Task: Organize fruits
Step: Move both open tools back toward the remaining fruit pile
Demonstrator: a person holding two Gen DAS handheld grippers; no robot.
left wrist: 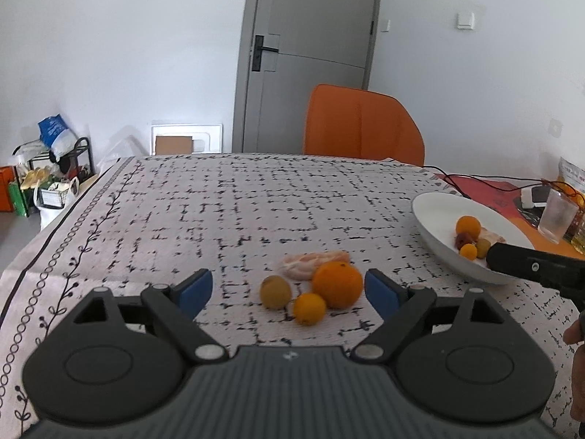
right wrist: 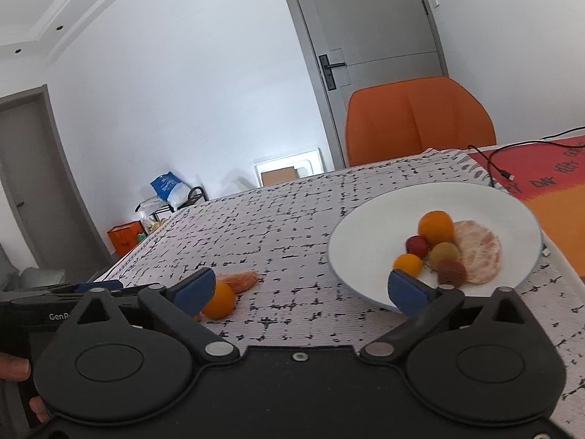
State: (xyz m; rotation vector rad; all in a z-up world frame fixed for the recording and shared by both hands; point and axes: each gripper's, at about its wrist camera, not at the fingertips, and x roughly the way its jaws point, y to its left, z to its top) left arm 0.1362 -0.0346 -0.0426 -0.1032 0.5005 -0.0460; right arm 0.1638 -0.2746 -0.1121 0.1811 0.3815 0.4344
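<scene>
Four fruits lie loose on the patterned tablecloth (left wrist: 256, 201) in the lower centre of the left wrist view: a large orange (left wrist: 337, 284), a small orange (left wrist: 309, 308), a yellow-green fruit (left wrist: 275, 291) and a peeled citrus piece (left wrist: 310, 261) behind them. They sit just ahead of the left gripper (left wrist: 289, 291), between the lines of its blue pads, none touching; its jaws stand wide and empty. At right centre of that view, the white plate (left wrist: 435, 212) holds more fruit. In the right wrist view, the right gripper (right wrist: 303, 289) also gapes wide with nothing between its jaws, its right-hand pad overlapping the near rim of the plate, where an orange (right wrist: 436, 227), a peeled citrus (right wrist: 479, 252) and smaller fruits cluster at right centre.
</scene>
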